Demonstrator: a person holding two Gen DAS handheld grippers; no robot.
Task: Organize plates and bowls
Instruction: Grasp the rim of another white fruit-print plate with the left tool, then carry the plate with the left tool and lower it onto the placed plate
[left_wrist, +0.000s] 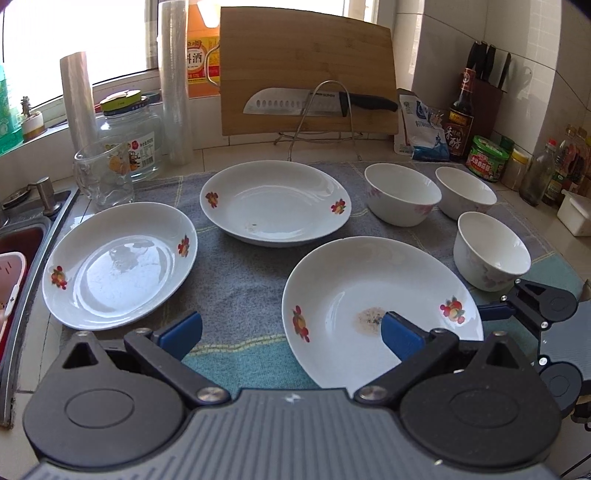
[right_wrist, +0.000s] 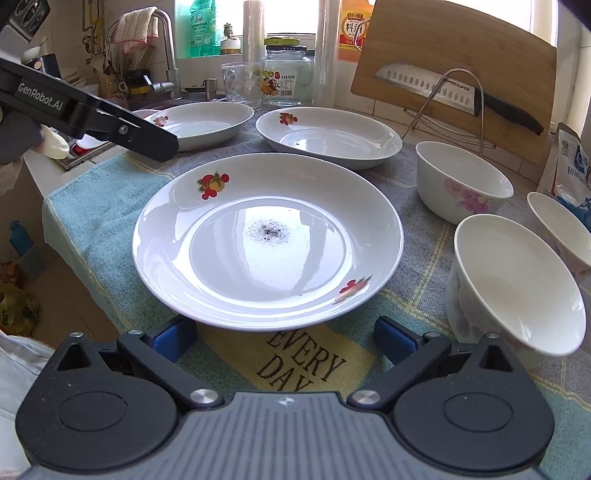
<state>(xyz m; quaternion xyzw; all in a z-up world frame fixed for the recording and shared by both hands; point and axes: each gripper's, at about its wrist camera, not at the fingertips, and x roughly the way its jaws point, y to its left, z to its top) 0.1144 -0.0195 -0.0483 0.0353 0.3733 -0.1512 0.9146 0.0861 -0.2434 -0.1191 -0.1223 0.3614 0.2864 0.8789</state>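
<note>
Three white plates with fruit prints lie apart on a grey-blue cloth: a near plate (left_wrist: 369, 306) (right_wrist: 269, 240) with a dark speck patch, a left plate (left_wrist: 118, 264) (right_wrist: 203, 123), and a far plate (left_wrist: 275, 203) (right_wrist: 328, 134). Three white bowls with pink flowers stand at the right: (left_wrist: 402, 194) (right_wrist: 461, 182), (left_wrist: 465, 192) (right_wrist: 561, 229), (left_wrist: 491, 251) (right_wrist: 513, 284). My left gripper (left_wrist: 291, 332) is open, its right finger over the near plate's edge. My right gripper (right_wrist: 284, 338) is open and empty at the near plate's front rim.
A bamboo cutting board (left_wrist: 306, 70) with a knife (left_wrist: 314, 101) on a wire rack stands at the back. A glass jar (left_wrist: 129, 136), a cup (left_wrist: 103, 177) and plastic rolls stand back left. The sink (left_wrist: 22, 236) is at the left. Sauce bottles (left_wrist: 461, 110) stand at the right.
</note>
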